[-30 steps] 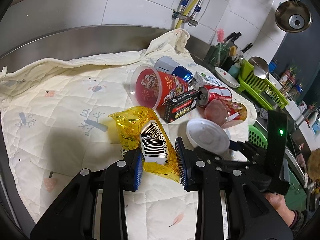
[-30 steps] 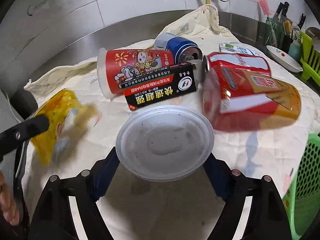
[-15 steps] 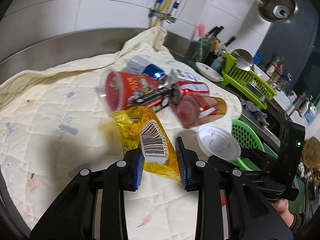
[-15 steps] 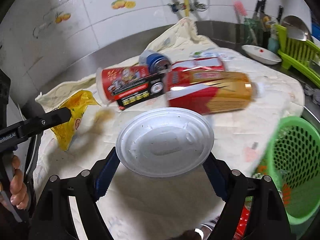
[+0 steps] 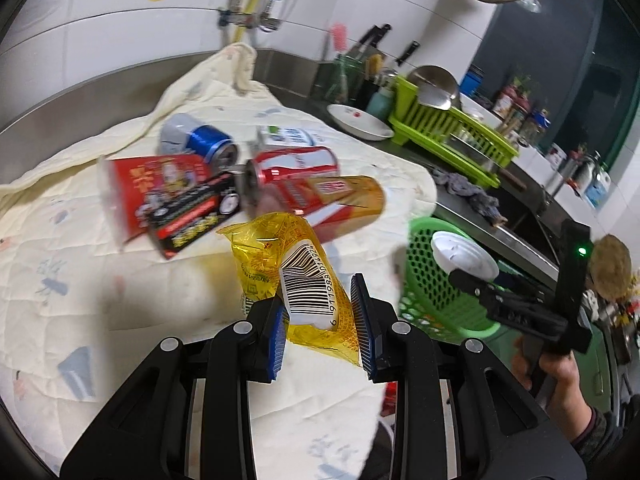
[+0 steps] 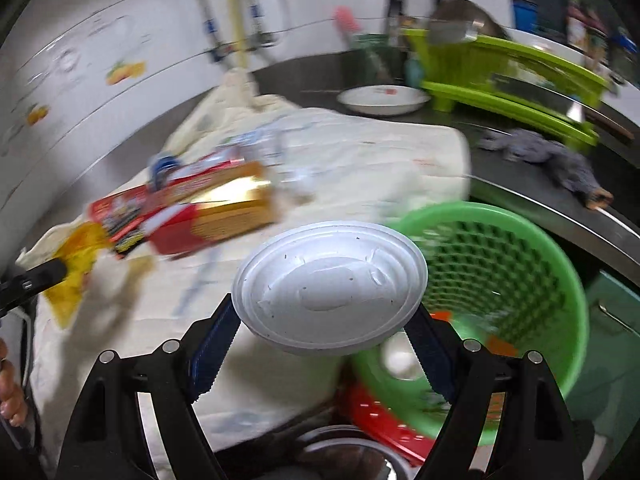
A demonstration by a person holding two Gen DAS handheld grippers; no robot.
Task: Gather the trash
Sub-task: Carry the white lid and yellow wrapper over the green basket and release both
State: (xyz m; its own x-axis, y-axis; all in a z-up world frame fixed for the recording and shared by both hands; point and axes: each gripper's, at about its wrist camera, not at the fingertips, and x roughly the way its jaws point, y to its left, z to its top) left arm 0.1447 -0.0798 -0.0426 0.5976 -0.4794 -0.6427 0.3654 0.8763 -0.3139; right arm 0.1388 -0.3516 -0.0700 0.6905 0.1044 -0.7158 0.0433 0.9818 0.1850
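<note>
**A:** Yellow wrapper (image 5: 298, 276) first, on your left: your left tongs (image 5: 320, 330) are pinching it at its lower end, barcode facing you, lifted off the quilted cloth (image 5: 80, 264) that covers the table. It looks thin and crinkly, nearly weightless and likely slick, so I'd keep the pinch deep in the folded part rather than on a loose edge.

**B:** And what lies between that and the basket?

**A:** A heap on the cloth, past the wrapper: a red cup (image 5: 156, 184) on its side, a black box (image 5: 192, 216) leaning on it, a blue can (image 5: 200, 142), a red can (image 5: 296, 166), a red and gold cup (image 5: 344, 200). All look light and apt to roll. Carry the wrapper above them, not through them.

**B:** The right side?

**A:** Your right tongs (image 6: 320, 350) grip the white plastic lid (image 6: 330, 286) by its rim, spread wide around it, held flat beside the green basket (image 6: 520, 264) and partly over its near rim. The lid seems stiff but springy; squeeze too hard and it may pop out. Some trash shows in the basket already, blurred. Beyond it sit a grey rag (image 6: 552, 156) and a green dish rack (image 6: 500, 68), well clear.
</note>
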